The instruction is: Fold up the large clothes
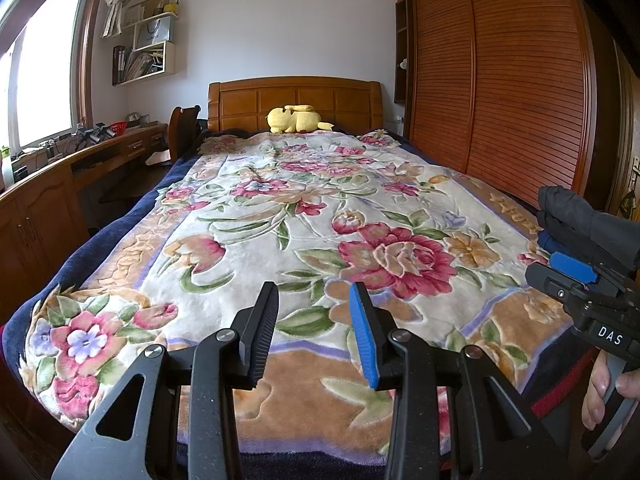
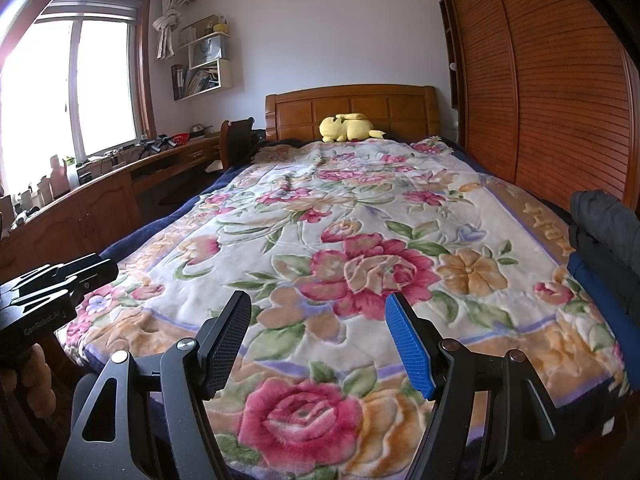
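Observation:
A pile of dark clothes [image 1: 580, 220] lies at the right edge of the bed, a black garment on top of a blue one; it also shows in the right wrist view [image 2: 608, 224]. The bed carries a floral blanket [image 1: 304, 224]. My left gripper [image 1: 314, 332] is open and empty above the foot of the bed. My right gripper [image 2: 320, 344] is open and empty above the blanket [image 2: 320, 240], to the left of the pile. The right gripper's body shows at the right of the left wrist view [image 1: 588, 300], just in front of the pile.
A yellow plush toy [image 1: 296, 119] lies by the wooden headboard [image 1: 294, 98]. A slatted wooden wardrobe [image 1: 500, 80] runs along the bed's right side. A wooden desk with clutter [image 1: 80, 160] and a chair [image 1: 182, 132] stand on the left under the window.

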`<act>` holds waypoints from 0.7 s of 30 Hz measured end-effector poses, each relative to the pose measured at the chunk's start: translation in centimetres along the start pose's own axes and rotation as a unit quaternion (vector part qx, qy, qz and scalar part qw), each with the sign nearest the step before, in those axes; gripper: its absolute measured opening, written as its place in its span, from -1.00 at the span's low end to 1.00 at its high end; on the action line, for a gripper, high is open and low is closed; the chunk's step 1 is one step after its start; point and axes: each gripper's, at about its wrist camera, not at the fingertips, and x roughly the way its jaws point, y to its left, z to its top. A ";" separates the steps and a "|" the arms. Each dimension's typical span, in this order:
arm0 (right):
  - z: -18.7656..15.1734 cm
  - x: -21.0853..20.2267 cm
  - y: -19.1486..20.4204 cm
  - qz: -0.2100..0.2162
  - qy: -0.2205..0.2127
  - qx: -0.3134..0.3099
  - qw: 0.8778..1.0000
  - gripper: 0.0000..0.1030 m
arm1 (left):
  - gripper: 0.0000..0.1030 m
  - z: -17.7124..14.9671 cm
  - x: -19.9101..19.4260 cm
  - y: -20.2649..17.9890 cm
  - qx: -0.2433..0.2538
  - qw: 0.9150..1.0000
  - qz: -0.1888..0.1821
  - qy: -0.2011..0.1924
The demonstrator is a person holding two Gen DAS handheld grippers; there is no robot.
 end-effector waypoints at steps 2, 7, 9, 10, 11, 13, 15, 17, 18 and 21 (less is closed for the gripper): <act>0.0 0.0 0.0 0.000 0.000 0.000 1.000 0.39 | -0.27 0.0 0.0 0.0 0.000 1.000 0.000 0.000; 0.0 0.0 -0.1 0.000 0.000 0.000 1.000 0.39 | -0.27 0.0 0.0 0.0 0.000 1.000 0.001 -0.001; 0.0 0.0 -0.1 0.000 -0.001 -0.001 1.000 0.39 | -0.27 0.0 -0.1 0.0 0.001 1.000 0.001 -0.002; 0.0 0.0 -0.1 0.000 0.000 -0.001 1.000 0.39 | -0.27 0.0 -0.1 0.0 0.001 1.000 0.001 -0.002; 0.0 0.0 -0.1 0.000 0.000 0.000 1.000 0.39 | -0.27 0.0 -0.1 0.0 0.001 1.000 0.001 -0.001; 0.0 0.1 -0.1 0.000 0.000 0.000 1.000 0.39 | -0.27 0.0 -0.1 0.0 0.001 1.000 0.001 -0.002; 0.0 0.0 -0.1 0.001 0.000 0.001 1.000 0.39 | -0.27 0.0 -0.1 0.0 0.001 1.000 0.000 -0.001; 0.0 0.0 -0.1 0.001 -0.001 0.001 1.000 0.39 | -0.27 0.0 -0.1 -0.1 0.001 1.000 0.001 -0.002; 0.0 0.0 -0.1 0.002 -0.001 0.001 1.000 0.39 | -0.27 0.0 -0.1 0.0 0.001 1.000 0.001 -0.001; 0.0 0.1 0.0 0.001 -0.001 0.002 1.000 0.39 | -0.27 0.0 -0.1 -0.1 0.001 1.000 0.001 -0.001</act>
